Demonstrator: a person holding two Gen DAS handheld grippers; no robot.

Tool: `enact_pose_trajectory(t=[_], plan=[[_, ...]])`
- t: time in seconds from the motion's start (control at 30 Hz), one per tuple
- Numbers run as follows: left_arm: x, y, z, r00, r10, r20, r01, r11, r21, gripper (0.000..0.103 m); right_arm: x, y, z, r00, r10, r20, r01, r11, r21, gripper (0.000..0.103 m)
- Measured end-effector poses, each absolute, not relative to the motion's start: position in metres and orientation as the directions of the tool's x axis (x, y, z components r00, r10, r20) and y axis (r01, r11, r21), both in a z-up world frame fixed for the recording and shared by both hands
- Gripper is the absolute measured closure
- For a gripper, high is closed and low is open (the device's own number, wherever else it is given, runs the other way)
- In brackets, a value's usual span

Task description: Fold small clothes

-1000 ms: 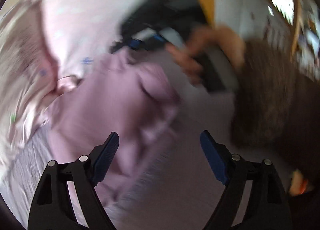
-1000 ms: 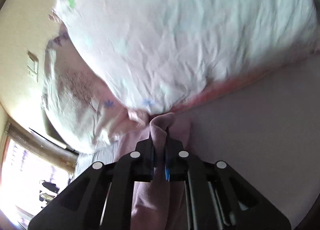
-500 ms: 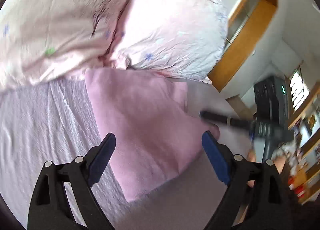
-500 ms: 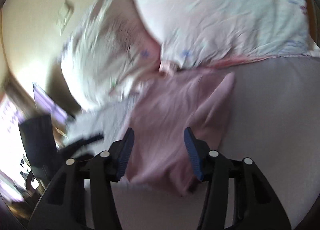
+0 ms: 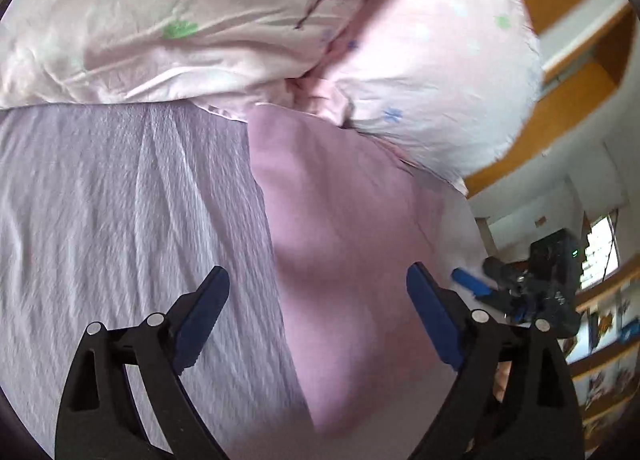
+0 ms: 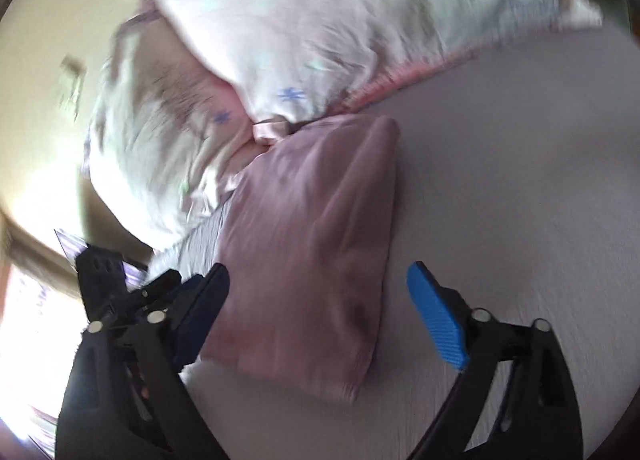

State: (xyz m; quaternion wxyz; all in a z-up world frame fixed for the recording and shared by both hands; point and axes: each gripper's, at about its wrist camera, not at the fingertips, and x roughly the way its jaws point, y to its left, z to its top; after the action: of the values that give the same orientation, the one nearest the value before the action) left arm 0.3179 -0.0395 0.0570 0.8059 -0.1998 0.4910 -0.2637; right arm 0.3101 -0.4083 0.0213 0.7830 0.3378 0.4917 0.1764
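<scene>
A small pink garment (image 5: 344, 244) lies folded flat on the lilac bed sheet (image 5: 120, 220), its far end against the pillows. It also shows in the right wrist view (image 6: 308, 244) as a folded oblong. My left gripper (image 5: 316, 308) is open and empty, held above the garment's near part. My right gripper (image 6: 320, 308) is open and empty, above the garment's near end. The right gripper shows in the left wrist view (image 5: 500, 296) past the garment's right side. The left gripper shows in the right wrist view (image 6: 132, 292) at the left.
Two pale pink flowered pillows (image 5: 240, 20) lie at the head of the bed, touching the garment; they also show in the right wrist view (image 6: 320, 28). Wooden shelving (image 5: 576, 100) and a window stand beyond the bed's right side.
My right gripper let go of the pink garment, opened and drew back. The garment now lies folded flat. Both grippers have pulled back from it.
</scene>
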Motion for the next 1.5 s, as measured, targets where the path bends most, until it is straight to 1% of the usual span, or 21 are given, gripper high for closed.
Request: enact_pose_trajectory(t=[0.03,0.23,0.33,0.4,0.43,0.47,0.5,0.57,0.77,0.83,0.9,0.93,1.0,1.07,1.13,1.17,1.2,1.27,1.33,1.4,1.5], plan=[[0.323,-0.045,0.056,0.377,-0.610,-0.697,0.222,0.790,-0.571,0.012,0.318,-0.412,0.014,0.448,0.612,-0.652,0.082,0.698,0.711,0.025],[0.347,-0.068,0.042,0.363,-0.573,-0.735,0.194,0.818,-0.542,0.016,0.321,-0.411,-0.006,0.396,0.682,-0.615,0.067,0.647,0.760,0.035],[0.337,-0.077,0.039,0.323,-0.607,-0.726,0.243,0.795,-0.556,0.028,0.310,-0.405,-0.012,0.342,0.724,-0.599,0.015,0.633,0.774,0.048],[0.330,-0.082,0.038,0.316,-0.606,-0.730,0.257,0.796,-0.549,0.042,0.303,-0.399,-0.015,0.311,0.751,-0.583,0.001,0.613,0.790,0.057],[0.328,-0.083,0.038,0.328,-0.591,-0.737,0.258,0.807,-0.532,0.048,0.303,-0.397,-0.019,0.301,0.766,-0.568,0.003,0.594,0.804,0.068],[0.328,-0.085,0.037,0.327,-0.584,-0.743,0.261,0.812,-0.523,0.065,0.304,-0.394,-0.022,0.310,0.783,-0.540,0.004,0.567,0.824,0.073],[0.328,-0.082,0.038,0.327,-0.599,-0.730,0.265,0.800,-0.538,0.076,0.304,-0.392,-0.022,0.319,0.792,-0.520,0.007,0.547,0.837,0.075],[0.331,-0.074,0.041,0.322,-0.640,-0.697,0.260,0.768,-0.585,0.081,0.303,-0.388,-0.017,0.341,0.809,-0.479,-0.002,0.511,0.860,0.077],[0.307,-0.010,0.081,0.426,-0.625,-0.655,0.295,0.780,-0.552,0.081,0.302,-0.323,0.017,0.292,0.837,-0.463,-0.136,0.516,0.846,0.078],[0.300,0.011,0.079,0.447,-0.590,-0.672,0.270,0.806,-0.527,0.079,0.301,-0.299,0.017,0.270,0.821,-0.503,-0.170,0.554,0.815,0.079],[0.298,0.018,0.060,0.436,-0.510,-0.742,0.226,0.860,-0.458,0.074,0.302,-0.277,0.010,0.248,0.772,-0.585,-0.175,0.630,0.757,0.079],[0.299,0.019,0.050,0.417,-0.478,-0.773,0.214,0.878,-0.428,0.071,0.302,-0.270,0.006,0.243,0.741,-0.626,-0.168,0.667,0.726,0.074],[0.294,0.023,0.050,0.438,-0.466,-0.769,0.220,0.885,-0.411,0.064,0.299,-0.273,0.010,0.257,0.701,-0.665,-0.138,0.708,0.692,0.054],[0.282,0.030,0.073,0.498,-0.453,-0.739,0.245,0.891,-0.382,0.063,0.295,-0.286,0.028,0.330,0.660,-0.675,-0.134,0.740,0.659,0.051],[0.264,0.039,0.098,0.579,-0.454,-0.678,0.279,0.891,-0.358,0.050,0.289,-0.302,0.058,0.442,0.653,-0.615,-0.166,0.733,0.659,0.050],[0.255,0.040,0.109,0.612,-0.465,-0.639,0.303,0.885,-0.354,0.038,0.290,-0.303,0.068,0.456,0.675,-0.579,-0.186,0.709,0.680,0.046],[0.245,0.035,0.118,0.625,-0.490,-0.608,0.337,0.872,-0.356,0.032,0.294,-0.299,0.075,0.454,0.707,-0.542,-0.206,0.675,0.708,0.043],[0.242,0.013,0.118,0.587,-0.537,-0.606,0.387,0.844,-0.372,0.031,0.303,-0.288,0.078,0.423,0.743,-0.519,-0.226,0.641,0.733,0.028],[0.240,-0.003,0.102,0.505,-0.561,-0.656,0.398,0.825,-0.400,0.030,0.317,-0.272,0.064,0.373,0.742,-0.557,-0.191,0.649,0.736,0.026],[0.255,-0.018,0.071,0.428,-0.521,-0.739,0.338,0.850,-0.404,0.031,0.328,-0.266,0.031,0.302,0.693,-0.654,-0.077,0.702,0.708,0.026],[0.256,-0.027,0.063,0.450,-0.444,-0.775,0.323,0.890,-0.322,0.031,0.318,-0.280,0.028,0.305,0.674,-0.673,-0.020,0.711,0.703,0.027]])
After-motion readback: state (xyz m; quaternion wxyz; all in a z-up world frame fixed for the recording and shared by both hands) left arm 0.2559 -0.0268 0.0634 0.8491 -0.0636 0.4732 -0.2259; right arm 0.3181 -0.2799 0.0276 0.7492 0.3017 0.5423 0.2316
